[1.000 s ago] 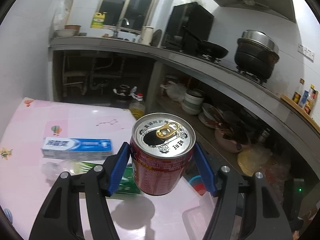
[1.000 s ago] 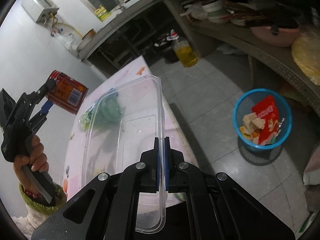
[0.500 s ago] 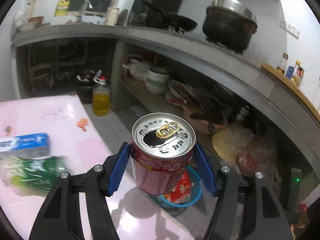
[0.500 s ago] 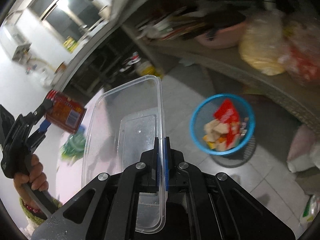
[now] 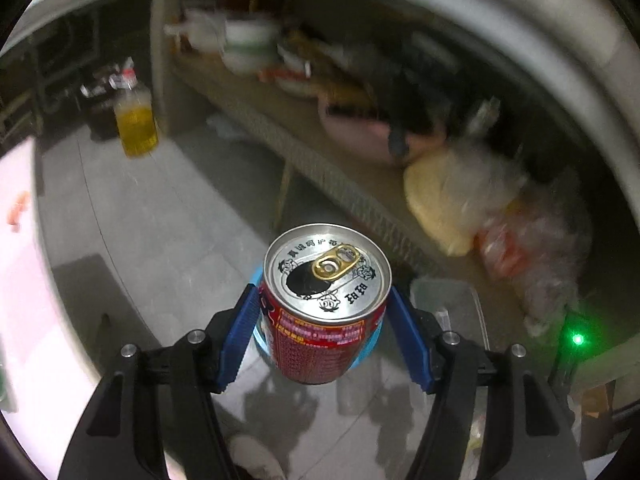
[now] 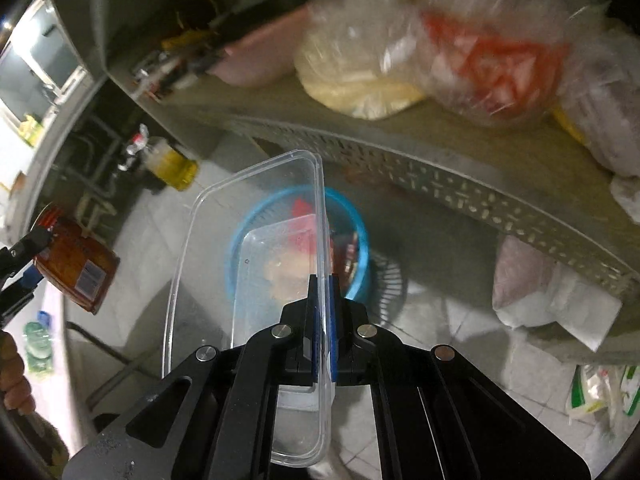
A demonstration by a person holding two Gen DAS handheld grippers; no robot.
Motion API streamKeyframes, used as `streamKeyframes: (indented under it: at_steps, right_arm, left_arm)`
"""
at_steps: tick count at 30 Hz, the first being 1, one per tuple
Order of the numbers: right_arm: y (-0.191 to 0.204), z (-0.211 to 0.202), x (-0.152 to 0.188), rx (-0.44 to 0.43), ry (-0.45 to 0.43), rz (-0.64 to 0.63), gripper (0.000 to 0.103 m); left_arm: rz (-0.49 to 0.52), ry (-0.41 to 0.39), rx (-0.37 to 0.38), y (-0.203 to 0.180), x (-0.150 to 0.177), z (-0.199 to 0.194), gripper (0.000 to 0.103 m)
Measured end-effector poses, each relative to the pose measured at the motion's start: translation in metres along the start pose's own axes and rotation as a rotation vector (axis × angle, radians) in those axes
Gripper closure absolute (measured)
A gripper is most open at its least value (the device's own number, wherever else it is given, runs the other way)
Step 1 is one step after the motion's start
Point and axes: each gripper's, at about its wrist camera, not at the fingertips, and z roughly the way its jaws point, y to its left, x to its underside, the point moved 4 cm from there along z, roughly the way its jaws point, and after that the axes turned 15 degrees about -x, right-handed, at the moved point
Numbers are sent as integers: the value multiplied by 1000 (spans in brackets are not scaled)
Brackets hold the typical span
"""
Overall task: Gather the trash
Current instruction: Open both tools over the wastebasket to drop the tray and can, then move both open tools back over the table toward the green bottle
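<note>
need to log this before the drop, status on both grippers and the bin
Left gripper shut on red can, held above the floor. Right gripper shut on clear container, over blue bin. Bin already holds trash; nothing blocking.

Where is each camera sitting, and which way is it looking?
Left wrist: sits on the left claw, looking down at the floor and a cluttered shelf; its blue pads squeeze an opened red drink can.
Right wrist: sits on the right claw, looking down at the round blue trash basket; it pinches a clear plastic food container. The person's left hand shows at the left edge.
Shared: both see the can, the basket and the yellow oil bottle.
</note>
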Motion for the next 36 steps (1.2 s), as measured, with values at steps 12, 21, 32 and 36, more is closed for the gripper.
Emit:
streamKeyframes:
  at_steps: [12, 21, 32, 36]
  right_arm:
    - [-9, 115, -27, 76, 52, -60, 56]
    - [-4, 75, -5, 66, -18, -97, 55]
    - [30, -41, 37, 33, -113, -151, 37]
    - [64, -59, 49, -3, -122, -232, 33]
  left_arm:
    - [64, 151, -82, -37, -18, 102, 28]
    - [13, 33, -46, -11, -22, 44, 28]
    - [-15, -186, -55, 46, 24, -82, 21]
    - [-87, -244, -111, 86, 54, -121, 18]
